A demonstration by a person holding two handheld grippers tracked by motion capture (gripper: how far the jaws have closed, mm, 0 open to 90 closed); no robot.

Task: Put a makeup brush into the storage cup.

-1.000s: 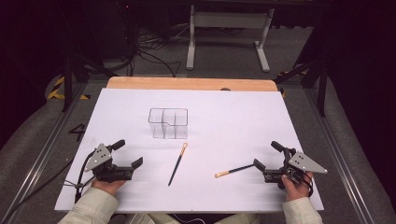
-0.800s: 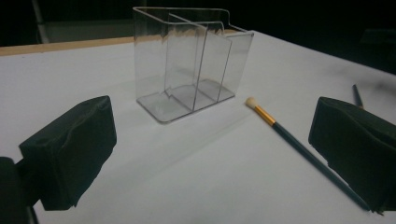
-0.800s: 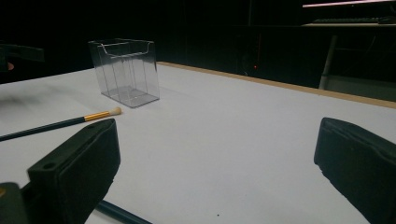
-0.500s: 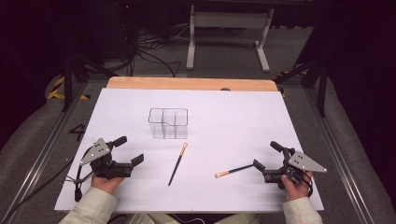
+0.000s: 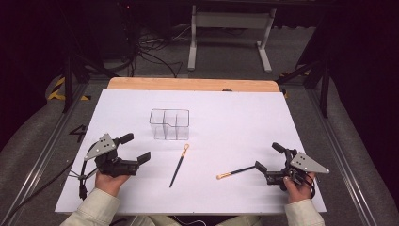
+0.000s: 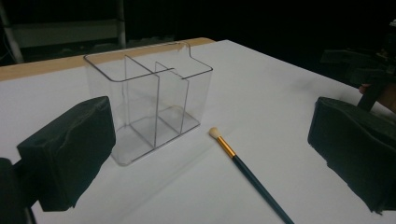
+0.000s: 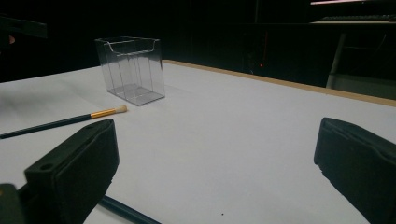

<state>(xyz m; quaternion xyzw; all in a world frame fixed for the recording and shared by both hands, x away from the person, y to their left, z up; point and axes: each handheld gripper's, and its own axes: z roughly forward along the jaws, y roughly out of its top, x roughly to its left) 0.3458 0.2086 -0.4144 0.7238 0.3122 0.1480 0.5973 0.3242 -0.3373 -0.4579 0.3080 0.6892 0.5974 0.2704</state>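
Nothing is placed yet: 2 brushes [image 5: 179, 165] are left beside the organizer [image 5: 170, 124], both grippers [image 5: 133, 149] spread empty.

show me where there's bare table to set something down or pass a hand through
Widest free patch: the white table right of the clear organizer, up to the wooden far edge. Also free: the strip left of the organizer. Tighter: the near middle, where two brushes lie between the open left gripper and right gripper.
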